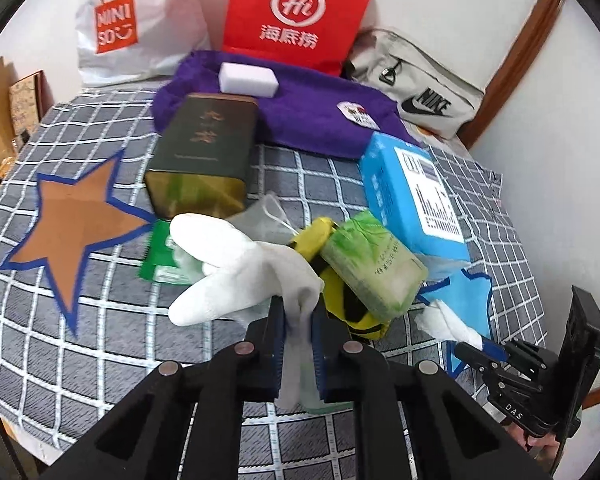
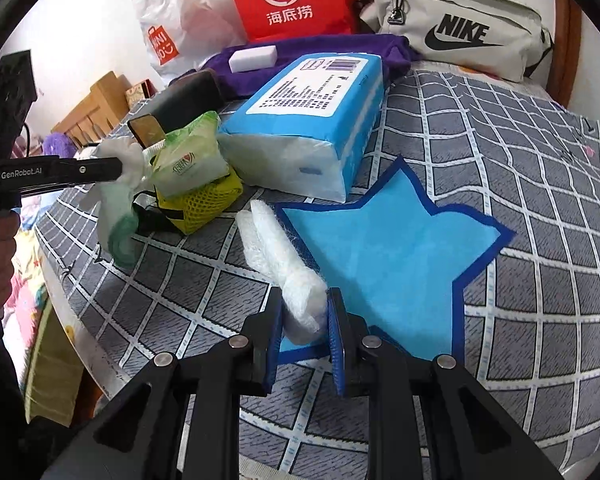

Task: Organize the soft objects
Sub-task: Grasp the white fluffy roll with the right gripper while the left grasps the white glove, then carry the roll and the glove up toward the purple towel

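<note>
Left gripper [image 1: 298,320] is clamped nearly shut on the cuff of a white glove [image 1: 236,268], glove fingers flopping out over the pile of clutter in the middle of the checked cloth [image 1: 100,340]. Right gripper [image 2: 305,316] is closed partway on a second white glove [image 2: 278,256], rolled up, lying at the left edge of the blue star [image 2: 384,256].

Risks:
- Left grip is only on a thin fold of cuff; a quick lift or swing could let the fabric slide out of the pads.
- Glove fingers lie against the green wipes pack [image 1: 374,264] and the yellow mesh pouch [image 1: 340,308] (pack sits tilted on the pouch, looks unstable). Dragging the glove sideways could snag and topple it, or pull the green sachet [image 1: 160,256] beneath along.
- Dark tin [image 1: 204,156] is just behind; a wide sweep could knock it.
- Right glove is loosely rolled; it may unroll on release and end up half off the star.
- Both grippers work close together near the pile (collision likely if they cross).
- Which star is meant for which item I cannot tell; the orange star [image 1: 76,224] is bare.
</note>
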`<state>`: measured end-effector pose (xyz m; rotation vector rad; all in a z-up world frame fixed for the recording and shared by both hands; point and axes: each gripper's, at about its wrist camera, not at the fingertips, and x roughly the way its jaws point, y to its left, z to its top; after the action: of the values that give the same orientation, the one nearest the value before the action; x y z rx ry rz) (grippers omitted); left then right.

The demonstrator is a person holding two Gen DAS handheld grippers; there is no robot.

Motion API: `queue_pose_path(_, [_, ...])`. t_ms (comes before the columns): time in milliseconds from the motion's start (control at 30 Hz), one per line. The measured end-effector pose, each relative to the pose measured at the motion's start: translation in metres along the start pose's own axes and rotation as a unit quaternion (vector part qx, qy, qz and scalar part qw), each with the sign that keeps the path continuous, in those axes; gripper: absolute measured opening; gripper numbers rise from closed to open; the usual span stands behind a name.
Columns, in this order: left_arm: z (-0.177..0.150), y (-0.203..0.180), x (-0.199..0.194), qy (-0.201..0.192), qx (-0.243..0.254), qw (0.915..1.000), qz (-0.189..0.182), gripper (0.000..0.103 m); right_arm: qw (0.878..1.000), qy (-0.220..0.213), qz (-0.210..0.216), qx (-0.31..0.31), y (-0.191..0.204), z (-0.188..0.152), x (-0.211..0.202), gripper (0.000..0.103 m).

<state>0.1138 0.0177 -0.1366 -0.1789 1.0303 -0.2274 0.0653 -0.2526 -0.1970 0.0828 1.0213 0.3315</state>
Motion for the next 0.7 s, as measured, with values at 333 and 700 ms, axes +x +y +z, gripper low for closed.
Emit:
queue_pose_path(333, [0.008,0.007,-0.024,-0.026,-0.022,0.9994,0.004,0.012,1.000,-0.026,0.001,0.003,0.006,0.011,-0.028,0.021])
queue_pose_path(700, [0.027,0.010,-0.051,-0.059,-0.032,0.9978,0.000,0.012,0.998,-0.057,0.006,-0.001,0.012,0.040,-0.061,0.021])
